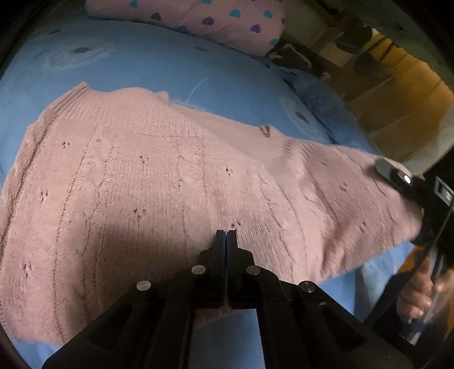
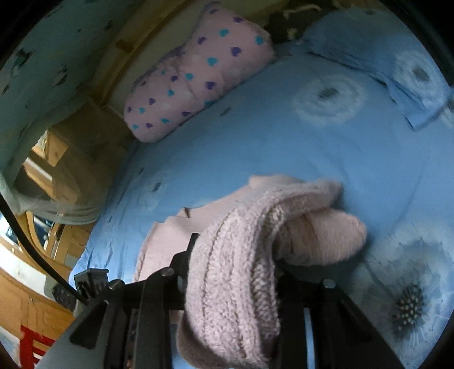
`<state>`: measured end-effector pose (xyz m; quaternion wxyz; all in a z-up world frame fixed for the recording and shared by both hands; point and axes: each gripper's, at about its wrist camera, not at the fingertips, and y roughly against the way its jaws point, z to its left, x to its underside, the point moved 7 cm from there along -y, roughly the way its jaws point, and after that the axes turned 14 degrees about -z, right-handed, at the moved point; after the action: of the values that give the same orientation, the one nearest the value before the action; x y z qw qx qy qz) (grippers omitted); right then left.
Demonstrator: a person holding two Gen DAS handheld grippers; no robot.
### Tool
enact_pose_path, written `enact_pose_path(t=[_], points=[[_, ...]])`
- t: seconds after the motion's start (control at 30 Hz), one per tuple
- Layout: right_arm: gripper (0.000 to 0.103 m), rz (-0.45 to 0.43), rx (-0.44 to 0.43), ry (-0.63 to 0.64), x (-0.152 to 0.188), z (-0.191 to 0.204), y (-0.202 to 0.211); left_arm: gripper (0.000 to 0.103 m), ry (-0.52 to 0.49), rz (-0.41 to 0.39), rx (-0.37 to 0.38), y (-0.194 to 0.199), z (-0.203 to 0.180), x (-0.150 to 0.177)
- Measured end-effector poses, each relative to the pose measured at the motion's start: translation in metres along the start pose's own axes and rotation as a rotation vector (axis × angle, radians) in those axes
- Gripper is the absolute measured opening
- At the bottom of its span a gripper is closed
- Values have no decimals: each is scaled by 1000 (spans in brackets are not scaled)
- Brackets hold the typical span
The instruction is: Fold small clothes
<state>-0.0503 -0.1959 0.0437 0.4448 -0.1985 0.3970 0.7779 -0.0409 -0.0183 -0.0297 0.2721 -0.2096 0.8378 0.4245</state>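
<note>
On the blue bedsheet (image 1: 142, 65) a pink knitted sweater (image 1: 136, 181) lay spread almost flat, its ribbed band toward the far left and one end raised at the right. The left gripper (image 1: 226, 235) had its jaws clenched tight together with the near edge of the knit caught low between its fingers. The right gripper (image 2: 235, 255) was grasping a thick bunched fold of the same sweater (image 2: 235, 272), which draped over its fingers and hung down behind them. A heart-print pillow (image 1: 215, 20) sat at the head of the bed, well clear.

The sweater looked light, soft and thoroughly limp: it sagged wherever it was unsupported, and the loose fluffy knit would likely stretch and cling rather than slide. Hems, ribbed bands and corners seemed the best places to take hold, pinching both layers, since a grip in the open middle would only pull up a peak.
</note>
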Motion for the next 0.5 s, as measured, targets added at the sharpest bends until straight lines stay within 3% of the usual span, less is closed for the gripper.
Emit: enact_pose_path(t=[0.1, 0.37, 0.5], points=[[30, 12, -8, 26, 3, 15, -9, 0, 61, -31, 25, 13, 12, -3], [30, 31, -18, 123, 12, 46, -20, 0, 312, -53, -87, 52, 80, -15], [30, 44, -26, 146, 16, 58, -26, 0, 344, -112, -148, 81, 101, -25]])
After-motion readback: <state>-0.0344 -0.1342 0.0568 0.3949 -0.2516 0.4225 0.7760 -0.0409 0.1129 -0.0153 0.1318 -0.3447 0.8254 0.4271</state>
